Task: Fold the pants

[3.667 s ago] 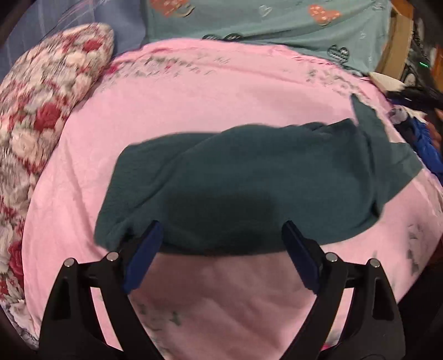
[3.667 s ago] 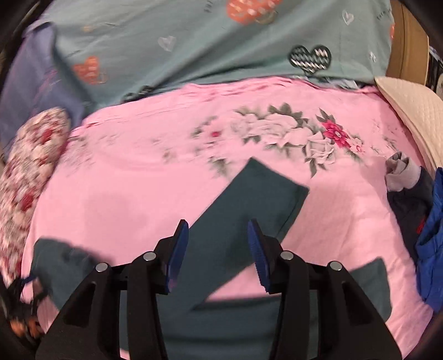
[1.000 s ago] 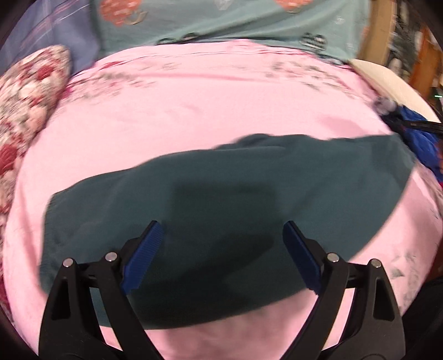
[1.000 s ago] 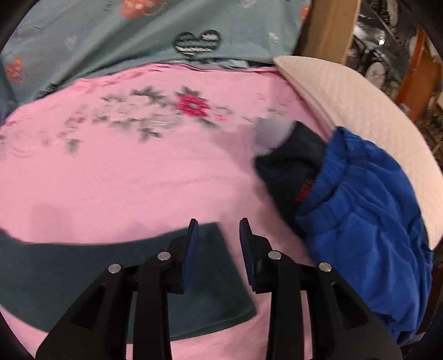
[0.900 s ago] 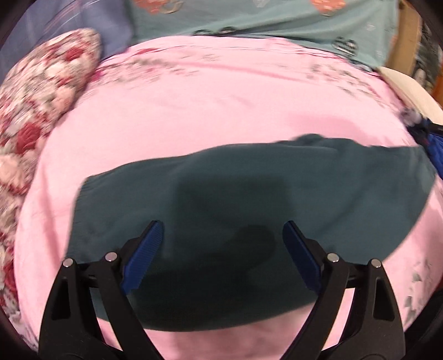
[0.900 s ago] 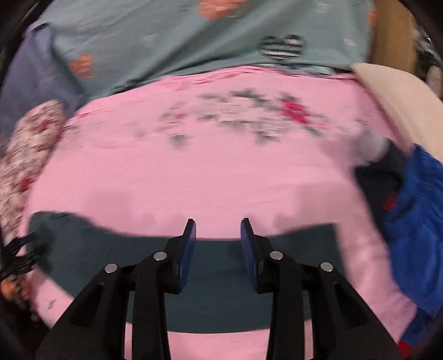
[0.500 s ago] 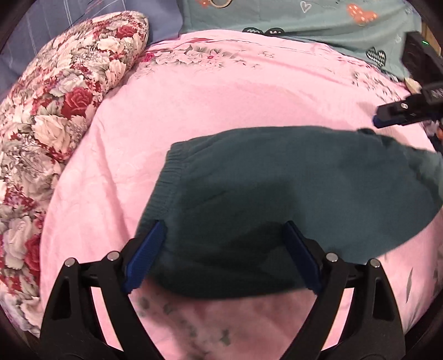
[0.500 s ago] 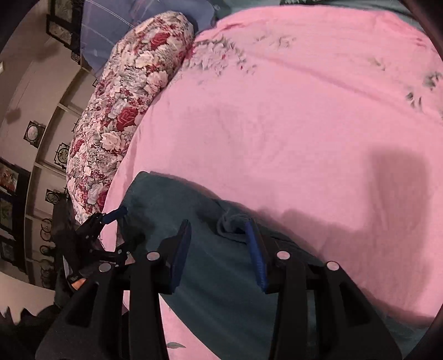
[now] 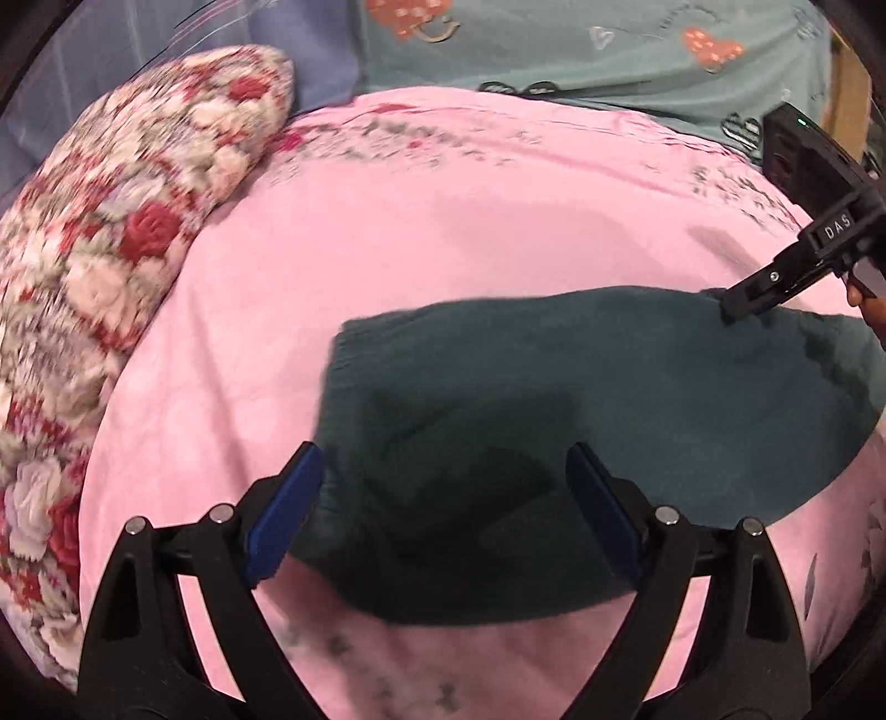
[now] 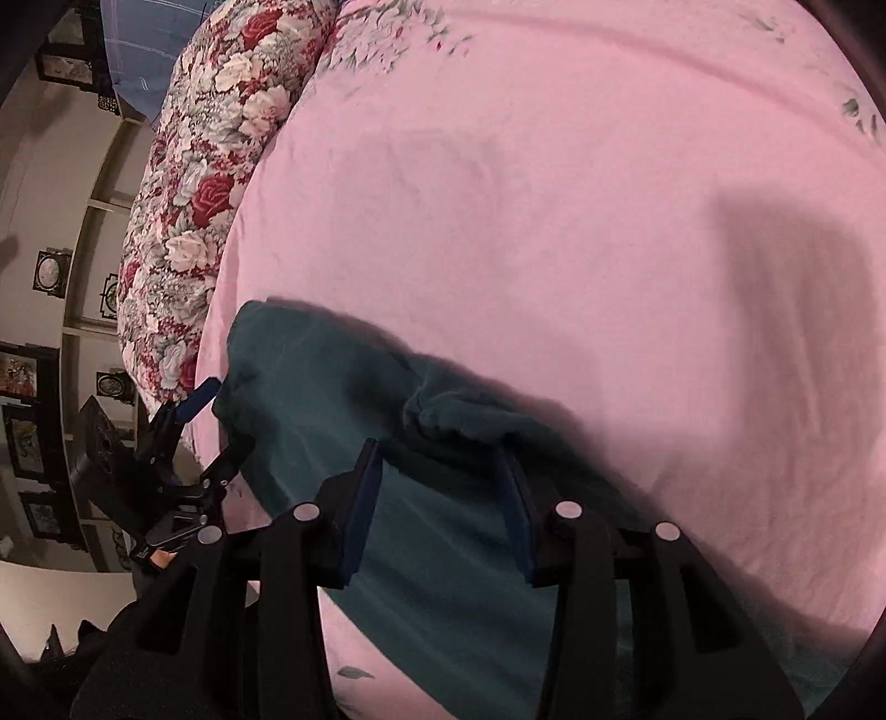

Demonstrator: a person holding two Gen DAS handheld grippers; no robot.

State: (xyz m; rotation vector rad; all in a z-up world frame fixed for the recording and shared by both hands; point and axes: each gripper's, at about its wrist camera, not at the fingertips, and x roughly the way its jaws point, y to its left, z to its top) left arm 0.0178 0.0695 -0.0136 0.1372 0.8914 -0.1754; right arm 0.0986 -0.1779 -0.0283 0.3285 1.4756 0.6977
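Dark teal pants (image 9: 554, 399) lie on the pink bedsheet (image 9: 443, 221), waistband end at the left. My left gripper (image 9: 443, 487) is open, its blue pads straddling the near waistband corner just above the cloth. My right gripper (image 10: 440, 487) is open over the pants (image 10: 332, 399), with a bunched fold of teal cloth just beyond its tips. In the left wrist view the right gripper (image 9: 736, 310) touches the pants' far edge at the right. In the right wrist view the left gripper (image 10: 210, 421) sits at the waistband.
A floral pillow (image 9: 111, 232) lies along the left side of the bed. A teal heart-print cover (image 9: 609, 44) lies at the head. Framed pictures on a wall (image 10: 33, 343) show past the bed's left edge.
The right gripper has swung from the leg end across to the middle of the pants, carrying the cloth over. The left gripper has drifted slightly right along the waistband, still open.
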